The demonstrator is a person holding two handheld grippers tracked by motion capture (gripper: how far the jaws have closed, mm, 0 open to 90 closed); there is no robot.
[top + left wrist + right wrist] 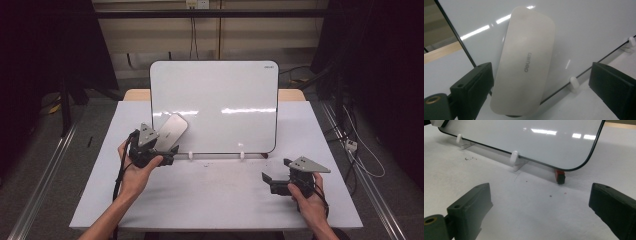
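Whiteboard (220, 100), one eraser (524, 67), two white clips (514, 157), two open grippers

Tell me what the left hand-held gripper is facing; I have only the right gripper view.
Observer: The left hand-held gripper faces a white eraser lying flat against the whiteboard, near its lower left corner.
Operator: Say whether it grips it.
Observer: No. Its jaws stand open, wider than the eraser, pads not pressing it.
Operator: Give the eraser's tilt.
Observer: In the high view it slants, upper end toward the right.
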